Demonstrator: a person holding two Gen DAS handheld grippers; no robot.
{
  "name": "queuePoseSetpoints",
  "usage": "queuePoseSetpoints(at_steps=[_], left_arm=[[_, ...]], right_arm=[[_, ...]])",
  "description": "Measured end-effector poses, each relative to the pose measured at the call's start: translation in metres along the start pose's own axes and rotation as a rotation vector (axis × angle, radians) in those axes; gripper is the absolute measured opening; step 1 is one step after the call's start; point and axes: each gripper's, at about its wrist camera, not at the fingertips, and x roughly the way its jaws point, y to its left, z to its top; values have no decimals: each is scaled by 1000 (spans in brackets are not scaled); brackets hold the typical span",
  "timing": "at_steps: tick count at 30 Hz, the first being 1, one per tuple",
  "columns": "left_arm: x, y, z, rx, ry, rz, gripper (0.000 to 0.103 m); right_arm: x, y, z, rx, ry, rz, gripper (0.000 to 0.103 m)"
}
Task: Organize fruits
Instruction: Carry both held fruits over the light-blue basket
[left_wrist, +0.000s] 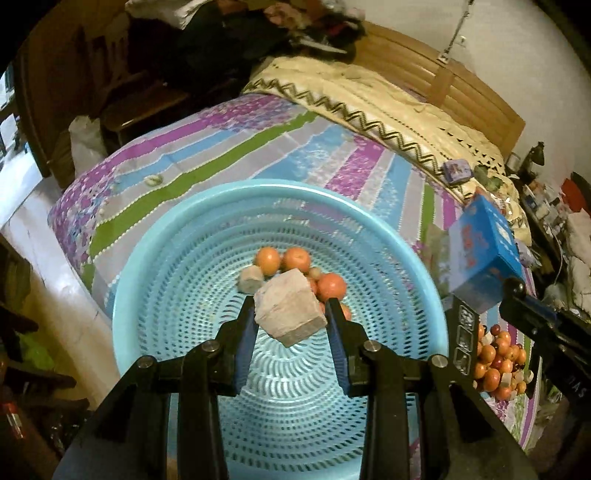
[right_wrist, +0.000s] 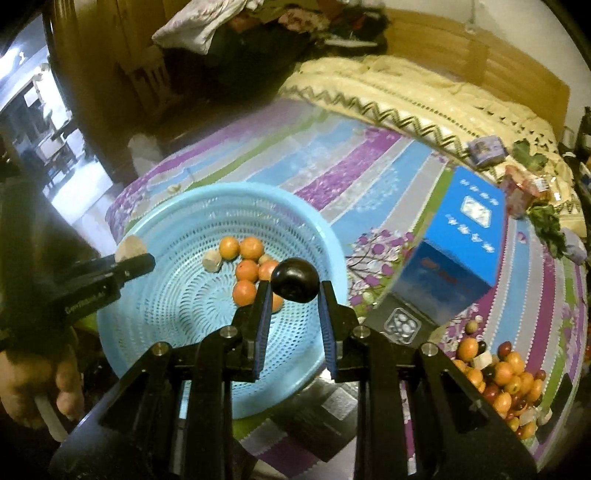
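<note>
A: Now, panel 1, your left wrist view. Your left hand-held gripper (left_wrist: 291, 314) is clamped on a pale, blocky fruit chunk (left_wrist: 290, 312), both blue pads pressing its sides. It hangs over the light blue perforated basket (left_wrist: 155, 258), which sits on the striped bedspread (left_wrist: 207, 147) of the bed.

B: And what lies in the basket?

A: Several orange fruits (left_wrist: 295, 258) clustered near its middle, with 1 pale piece (left_wrist: 251, 277) touching their left side. The exact count is hidden behind the chunk you hold.

B: Panel 2?

A: Your right wrist view. Your right hand-held gripper (right_wrist: 293, 291) is closed on a dark round fruit (right_wrist: 294, 279), held at the fingertips above the basket's right inner wall. Your left hand-held gripper enters from the left of that picture, over the basket's rim, with the pale chunk at its tip, and your hand (right_wrist: 40, 384) shows below it.

B: Where is the unsorted fruit?

A: In a mixed fruit pile (right_wrist: 506, 380) on the bedspread at lower right, well apart from the basket: orange, dark red, black and pale pieces lying together. A blue box (right_wrist: 458, 243) stands tilted between the basket and that pile, resting on a black box (right_wrist: 400, 325) with a clear window.

B: Anything else on the bed?

A: A cream blanket with zigzag trim (right_wrist: 388, 92) along the far side, near the wooden headboard (left_wrist: 458, 92), and a small blue tin (left_wrist: 456, 171) at the blanket's edge.
</note>
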Motion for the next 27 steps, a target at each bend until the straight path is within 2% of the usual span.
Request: queuePoseSetpoints(at_steps=[6, 16, 27], left_arm=[[14, 19, -1, -30, 53, -6, 37], [39, 28, -5, -44, 130, -17, 37], [53, 38, -7, -52, 172, -7, 37]], right_arm=[[17, 10, 0, -16, 65, 30, 26], [37, 14, 1, -17, 141, 63, 26], [54, 14, -5, -27, 210, 82, 26]])
